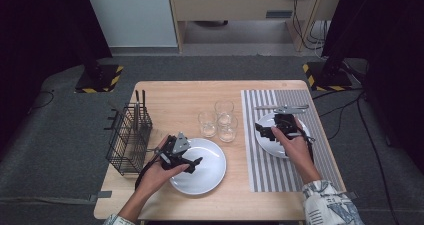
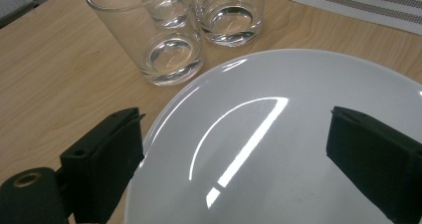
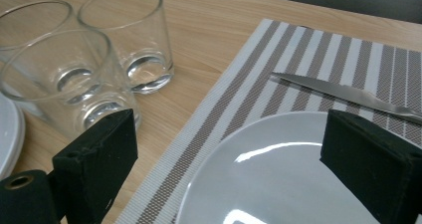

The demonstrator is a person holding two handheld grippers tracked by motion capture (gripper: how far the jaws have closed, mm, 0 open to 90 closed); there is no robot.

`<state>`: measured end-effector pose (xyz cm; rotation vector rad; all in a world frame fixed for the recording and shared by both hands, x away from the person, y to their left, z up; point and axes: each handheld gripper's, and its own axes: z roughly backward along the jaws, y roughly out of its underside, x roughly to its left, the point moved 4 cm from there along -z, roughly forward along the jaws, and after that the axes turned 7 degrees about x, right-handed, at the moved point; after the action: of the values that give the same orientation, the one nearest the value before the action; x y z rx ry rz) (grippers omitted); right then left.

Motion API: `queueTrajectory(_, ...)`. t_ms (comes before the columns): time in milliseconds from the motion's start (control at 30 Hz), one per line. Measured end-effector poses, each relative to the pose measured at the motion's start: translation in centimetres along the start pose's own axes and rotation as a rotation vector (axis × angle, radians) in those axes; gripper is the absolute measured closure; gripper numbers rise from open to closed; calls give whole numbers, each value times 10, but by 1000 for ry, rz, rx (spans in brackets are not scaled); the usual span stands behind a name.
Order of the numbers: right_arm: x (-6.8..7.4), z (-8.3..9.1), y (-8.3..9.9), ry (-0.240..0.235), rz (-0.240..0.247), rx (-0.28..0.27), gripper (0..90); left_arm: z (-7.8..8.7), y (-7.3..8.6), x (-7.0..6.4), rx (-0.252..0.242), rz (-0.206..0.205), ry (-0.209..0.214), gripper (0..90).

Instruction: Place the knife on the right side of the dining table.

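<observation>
Plates, two in number, white and round, with no long axis, lie flat and face up. One plate (image 1: 210, 172) rests on the bare tabletop (image 1: 175, 97) near the front edge; the other plate (image 1: 265, 140) rests on the striped placemat (image 1: 280, 172). Left gripper (image 1: 192, 164) hovers over the first plate, fingers (image 2: 107, 167) spread and holding nothing. Right gripper (image 1: 265, 132) hovers over the second, fingers (image 3: 97, 162) likewise spread. Three clear glasses (image 1: 207, 123) stand upright between the plates. One knife (image 1: 282, 108) lies crosswise on the placemat beyond its plate. One wire basket (image 1: 129, 140) stands at the left.
</observation>
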<state>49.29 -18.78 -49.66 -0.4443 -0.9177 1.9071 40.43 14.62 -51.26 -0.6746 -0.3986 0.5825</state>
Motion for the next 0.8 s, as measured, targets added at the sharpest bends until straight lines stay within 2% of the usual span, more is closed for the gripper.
queueTrajectory(133,19,0,1,-24,25,-10,75,5,-3,2,-6,6,5,58)
queueTrajectory(300,47,-2,8,-29,127,25,75,10,-9,2,-14,2,8,54)
queueTrajectory(400,60,-5,14,-39,159,44,75,11,-12,2,-9,-2,1,52)
queueTrajectory(533,72,-8,21,-55,189,53,75,12,-16,4,-8,2,-3,53)
queueTrajectory(800,93,-7,26,-92,216,45,78,17,-19,9,5,18,-13,56)
